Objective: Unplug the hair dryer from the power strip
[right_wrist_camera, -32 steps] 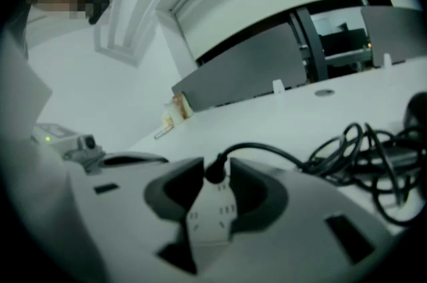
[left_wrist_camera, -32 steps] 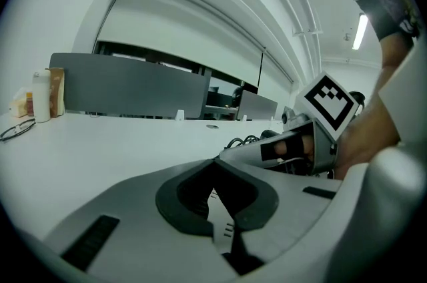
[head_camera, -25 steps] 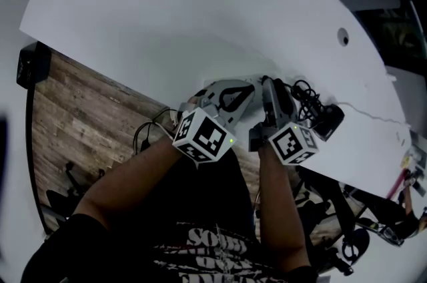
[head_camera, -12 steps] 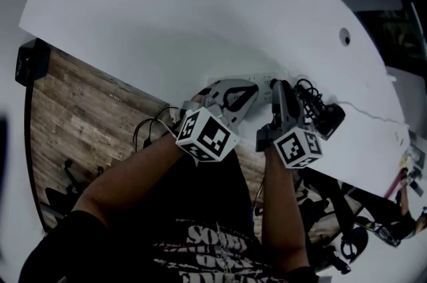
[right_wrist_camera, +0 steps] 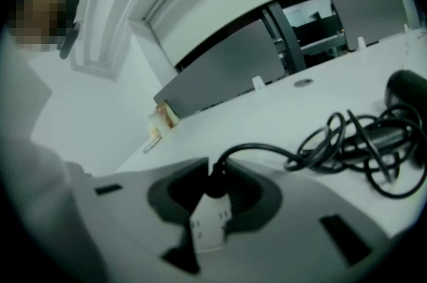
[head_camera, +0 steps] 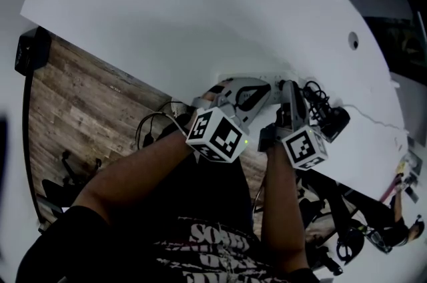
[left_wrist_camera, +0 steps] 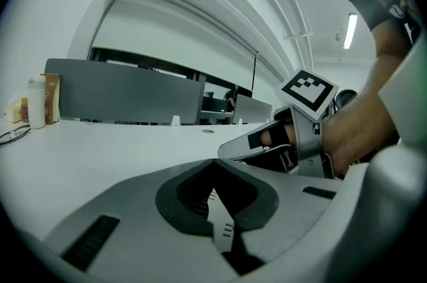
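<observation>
1. White plastic marks your reference, the power strip (head_camera: 270,81). It lies on the white table (head_camera: 167,21), close to the table edge nearest you.
2. Your right gripper (right_wrist_camera: 212,171) reaches over the strip. Its jaws have just been closing and now clamp the black plug (right_wrist_camera: 213,183) between their tips.
3. The plug sits on the strip, apparently still seated, with the strip's socket slots showing just below it in the right gripper view.
4. From the plug, the black cord (right_wrist_camera: 267,149) arcs up and runs off to the right of the strip. There it falls into a loose tangle of loops on the table.
5. The black hair dryer (head_camera: 331,120) lies on the table to the right of the strip, beside that tangle and near the table edge. It is clear of both your grippers.
6. Your left gripper (left_wrist_camera: 212,163) lies over the strip just left of the right gripper.
7. The left jaws are drawn together so the tips meet. A narrow band of the strip, with its slots, shows through the gap behind the tips. No view shows whether they press on the strip.
8. Far across the table from the strip, a pair of glasses (left_wrist_camera: 13,135) lies beside a white bottle (left_wrist_camera: 37,101).
9. A wood-plank floor (head_camera: 73,115) shows below the table edge, to the left of the strip.
</observation>
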The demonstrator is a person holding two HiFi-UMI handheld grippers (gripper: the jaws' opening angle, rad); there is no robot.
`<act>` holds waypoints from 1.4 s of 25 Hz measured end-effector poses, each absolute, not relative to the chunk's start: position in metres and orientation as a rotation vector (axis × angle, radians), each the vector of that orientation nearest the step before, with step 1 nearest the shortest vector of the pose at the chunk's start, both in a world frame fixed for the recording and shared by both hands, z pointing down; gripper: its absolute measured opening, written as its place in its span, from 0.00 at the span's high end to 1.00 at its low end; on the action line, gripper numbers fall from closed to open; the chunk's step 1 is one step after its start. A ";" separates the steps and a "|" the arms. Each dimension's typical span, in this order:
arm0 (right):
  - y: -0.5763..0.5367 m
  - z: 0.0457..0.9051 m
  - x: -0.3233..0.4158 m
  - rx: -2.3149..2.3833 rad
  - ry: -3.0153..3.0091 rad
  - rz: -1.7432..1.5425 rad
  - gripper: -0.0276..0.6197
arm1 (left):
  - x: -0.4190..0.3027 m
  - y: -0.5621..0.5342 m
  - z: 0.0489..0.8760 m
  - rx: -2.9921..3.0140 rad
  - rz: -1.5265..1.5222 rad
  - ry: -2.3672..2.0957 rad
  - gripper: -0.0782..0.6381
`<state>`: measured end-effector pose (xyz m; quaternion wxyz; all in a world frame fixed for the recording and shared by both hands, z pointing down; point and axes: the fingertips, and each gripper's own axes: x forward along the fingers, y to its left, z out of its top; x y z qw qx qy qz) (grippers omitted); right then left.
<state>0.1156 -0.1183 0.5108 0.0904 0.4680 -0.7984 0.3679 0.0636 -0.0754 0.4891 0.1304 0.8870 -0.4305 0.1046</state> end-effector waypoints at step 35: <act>-0.117 0.510 0.120 1.801 -2.204 0.850 0.81 | 0.061 -0.076 0.487 2.487 0.209 -1.246 0.85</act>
